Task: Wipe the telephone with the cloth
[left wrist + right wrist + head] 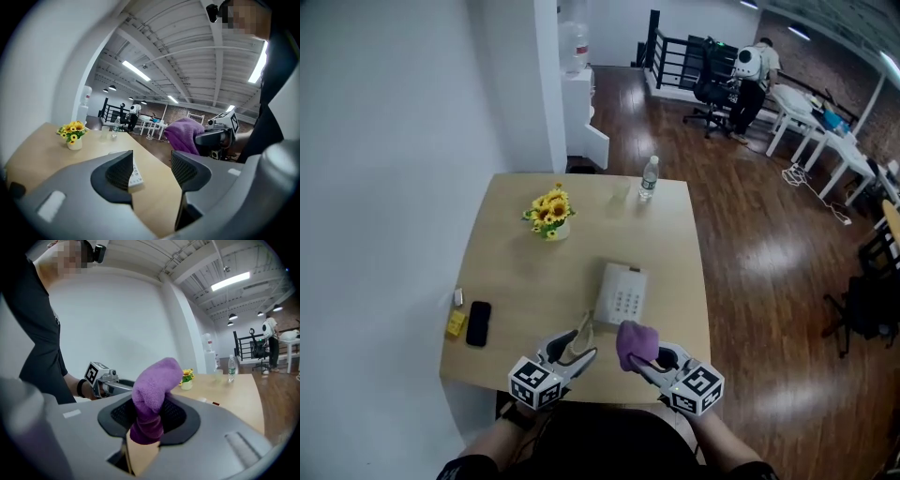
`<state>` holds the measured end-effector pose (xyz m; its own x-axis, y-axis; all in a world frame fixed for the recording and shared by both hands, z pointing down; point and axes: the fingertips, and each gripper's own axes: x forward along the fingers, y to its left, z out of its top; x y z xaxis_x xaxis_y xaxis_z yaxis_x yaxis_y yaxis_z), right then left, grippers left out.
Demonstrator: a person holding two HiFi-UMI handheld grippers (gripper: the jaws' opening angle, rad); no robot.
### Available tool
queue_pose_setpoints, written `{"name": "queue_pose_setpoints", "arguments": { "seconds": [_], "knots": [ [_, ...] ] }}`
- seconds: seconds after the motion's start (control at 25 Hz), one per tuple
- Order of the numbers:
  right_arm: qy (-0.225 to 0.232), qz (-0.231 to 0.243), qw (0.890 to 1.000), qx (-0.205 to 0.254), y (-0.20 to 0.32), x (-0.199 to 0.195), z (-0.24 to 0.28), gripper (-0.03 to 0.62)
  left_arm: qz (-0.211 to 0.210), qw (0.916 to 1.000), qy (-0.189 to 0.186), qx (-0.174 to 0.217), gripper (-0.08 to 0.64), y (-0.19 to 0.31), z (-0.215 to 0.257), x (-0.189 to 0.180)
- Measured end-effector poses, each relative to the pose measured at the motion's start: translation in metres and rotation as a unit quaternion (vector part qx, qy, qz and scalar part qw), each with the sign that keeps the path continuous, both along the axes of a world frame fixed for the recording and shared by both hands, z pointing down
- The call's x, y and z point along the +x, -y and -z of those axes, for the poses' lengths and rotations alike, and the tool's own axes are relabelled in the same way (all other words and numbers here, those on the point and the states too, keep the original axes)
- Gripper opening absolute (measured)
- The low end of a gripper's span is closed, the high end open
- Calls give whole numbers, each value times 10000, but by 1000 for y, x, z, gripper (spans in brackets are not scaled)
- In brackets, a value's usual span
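The white telephone (620, 292) lies flat on the wooden table (516, 272), its keypad facing up. My left gripper (582, 340) hovers open just in front of the telephone's near left corner, nothing between its fingers. In the left gripper view the telephone (134, 175) shows past the left jaw of that gripper (152, 171). My right gripper (643, 361) is shut on a purple cloth (636, 343), held over the table's front edge, short of the telephone. In the right gripper view the cloth (153, 397) bulges upward out of the right gripper (149, 417).
A sunflower pot (549, 216) stands left of centre and a water bottle (648, 178) at the far edge. A black mobile phone (478, 322) and a yellow object (456, 324) lie at the near left. White wall to the left; a person (753, 80) stands far off.
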<state>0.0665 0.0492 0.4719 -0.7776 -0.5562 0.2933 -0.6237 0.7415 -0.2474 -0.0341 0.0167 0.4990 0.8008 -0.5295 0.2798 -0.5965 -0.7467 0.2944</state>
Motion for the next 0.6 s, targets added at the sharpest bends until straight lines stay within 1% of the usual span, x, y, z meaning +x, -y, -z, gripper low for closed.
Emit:
{"name": "queue_pose_setpoints", "arguments": {
  "seconds": [0.12, 0.2, 0.4, 0.6],
  "knots": [
    [54, 89, 9999, 69, -22, 12, 8, 133, 11, 9999, -135, 33, 250, -21, 11, 15],
    [169, 83, 9998, 92, -36, 20, 12, 133, 15, 9998, -200, 41, 250, -34, 17, 24],
    [262, 76, 9996, 41, -78, 43, 9, 133, -5, 9999, -147, 39, 250, -75, 16, 44],
    [510, -58, 9987, 24, -105, 64, 12, 133, 9, 9998, -148, 102, 250, -102, 18, 58]
  ]
}}
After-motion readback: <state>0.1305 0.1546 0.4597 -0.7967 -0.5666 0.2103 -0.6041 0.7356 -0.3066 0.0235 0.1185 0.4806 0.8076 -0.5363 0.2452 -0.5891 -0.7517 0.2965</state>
